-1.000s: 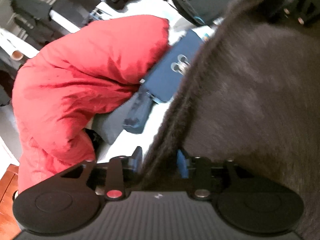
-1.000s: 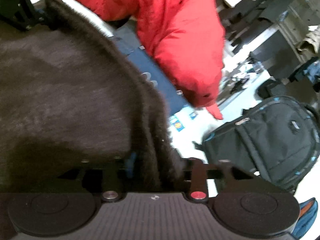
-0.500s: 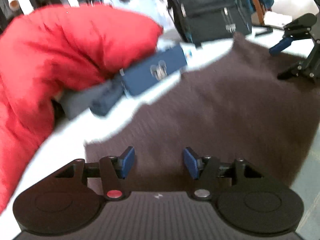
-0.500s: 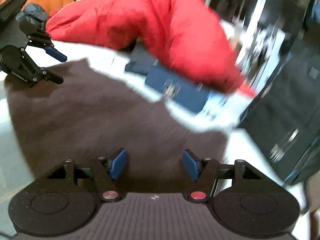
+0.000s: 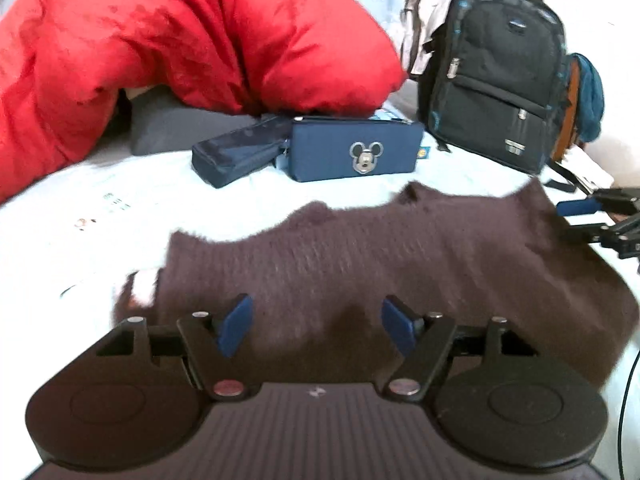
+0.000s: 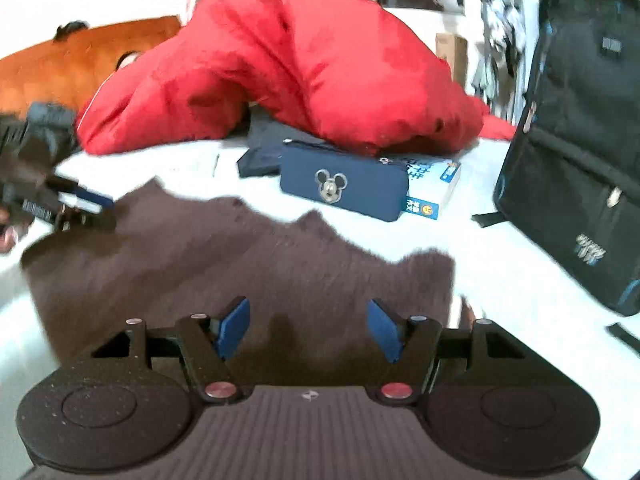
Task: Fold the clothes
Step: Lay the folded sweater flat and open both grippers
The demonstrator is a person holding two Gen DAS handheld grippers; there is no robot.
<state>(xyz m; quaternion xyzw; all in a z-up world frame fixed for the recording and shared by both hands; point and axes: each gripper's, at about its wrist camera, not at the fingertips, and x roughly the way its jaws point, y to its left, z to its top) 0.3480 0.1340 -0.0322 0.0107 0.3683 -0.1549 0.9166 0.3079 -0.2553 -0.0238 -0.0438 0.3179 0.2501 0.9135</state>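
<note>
Both grippers, left (image 5: 316, 322) and right (image 6: 308, 326), hover spread wide and empty over the brown sweater (image 5: 380, 264), flat on the white bed (image 5: 100, 216). Pinch matching edges evenly, clear of the pouch (image 5: 352, 154) beyond.

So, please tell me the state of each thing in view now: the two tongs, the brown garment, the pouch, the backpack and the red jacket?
Left tongs: open, empty, over the brown garment.
Right tongs: open, empty.
Brown garment: spread flat on the white sheet, not held.
Blue pouch: zipped shut, lying on its side.
Black backpack: upright, pockets closed.
Red jacket: unfolded, in a heap.
</note>
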